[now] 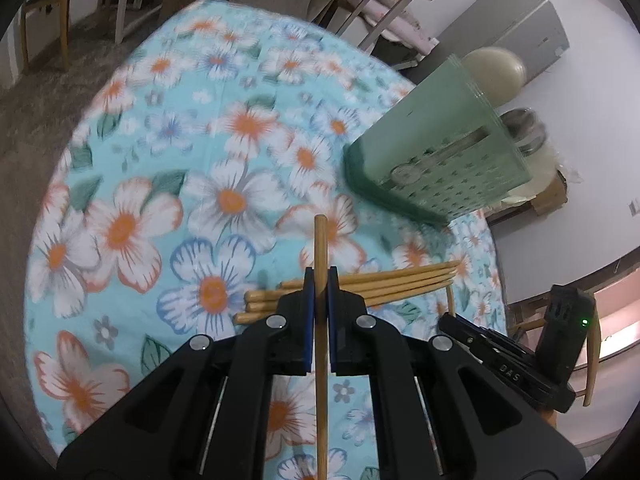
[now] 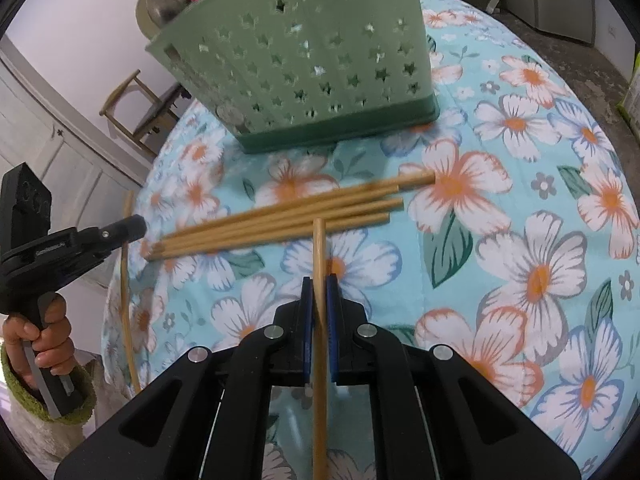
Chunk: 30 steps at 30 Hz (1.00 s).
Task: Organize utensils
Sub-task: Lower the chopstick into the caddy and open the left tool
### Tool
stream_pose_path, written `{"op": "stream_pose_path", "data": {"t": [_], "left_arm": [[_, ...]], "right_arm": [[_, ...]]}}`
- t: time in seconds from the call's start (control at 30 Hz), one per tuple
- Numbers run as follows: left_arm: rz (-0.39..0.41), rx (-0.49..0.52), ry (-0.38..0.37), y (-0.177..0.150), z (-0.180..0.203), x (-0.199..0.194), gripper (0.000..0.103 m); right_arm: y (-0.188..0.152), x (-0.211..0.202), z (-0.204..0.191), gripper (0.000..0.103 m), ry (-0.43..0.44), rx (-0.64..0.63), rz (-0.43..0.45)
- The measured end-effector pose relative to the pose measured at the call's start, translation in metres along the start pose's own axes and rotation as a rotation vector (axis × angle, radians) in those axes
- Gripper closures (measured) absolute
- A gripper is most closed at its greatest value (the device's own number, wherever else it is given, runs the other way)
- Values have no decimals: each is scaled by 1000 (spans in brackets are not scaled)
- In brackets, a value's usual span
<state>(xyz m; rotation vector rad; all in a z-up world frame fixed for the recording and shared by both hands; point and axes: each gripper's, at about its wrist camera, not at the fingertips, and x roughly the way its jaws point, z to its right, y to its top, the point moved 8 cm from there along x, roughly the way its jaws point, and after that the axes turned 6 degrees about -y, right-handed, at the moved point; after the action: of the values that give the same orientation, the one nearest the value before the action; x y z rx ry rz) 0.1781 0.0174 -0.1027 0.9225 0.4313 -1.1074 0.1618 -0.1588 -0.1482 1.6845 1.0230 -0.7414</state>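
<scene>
Chopstick [image 1: 320,248] clamped between each hand-held gripper's blue pads [image 1: 308,312].

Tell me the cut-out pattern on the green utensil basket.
Rows of small star-shaped holes across the pale green basket wall, above a darker green base; clearest in the right wrist view.

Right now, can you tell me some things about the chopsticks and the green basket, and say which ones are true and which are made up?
1. The left gripper is shut on a chopstick. True.
2. The right gripper is holding nothing. False: it is shut on a chopstick too.
3. Several loose chopsticks lie on the flowery tablecloth. True.
4. The green basket has round holes. False: its holes are star-shaped.
5. The loose chopsticks are inside the green basket. False: they lie on the cloth in front of it.
</scene>
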Motion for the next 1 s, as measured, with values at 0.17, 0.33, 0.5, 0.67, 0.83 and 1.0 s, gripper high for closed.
{"op": "stream_pose_path", "data": {"t": [0.17, 0.33, 0.5, 0.67, 0.83, 1.0], "left_arm": [[89, 95, -8, 28, 36, -33, 99], [204, 202, -37, 64, 86, -68, 99], [300, 288, -117, 98, 141, -96, 99], [396, 358, -197, 131, 191, -119, 99], [547, 420, -235, 167, 232, -130, 99], [614, 463, -191, 187, 245, -106, 99]], "right_arm": [[17, -17, 3, 96, 35, 14, 58], [31, -30, 5, 96, 59, 19, 95], [36, -31, 9, 97, 76, 32, 103], [40, -32, 14, 97, 87, 43, 107], [47, -32, 15, 97, 95, 47, 109], [53, -32, 16, 97, 101, 50, 111]]}}
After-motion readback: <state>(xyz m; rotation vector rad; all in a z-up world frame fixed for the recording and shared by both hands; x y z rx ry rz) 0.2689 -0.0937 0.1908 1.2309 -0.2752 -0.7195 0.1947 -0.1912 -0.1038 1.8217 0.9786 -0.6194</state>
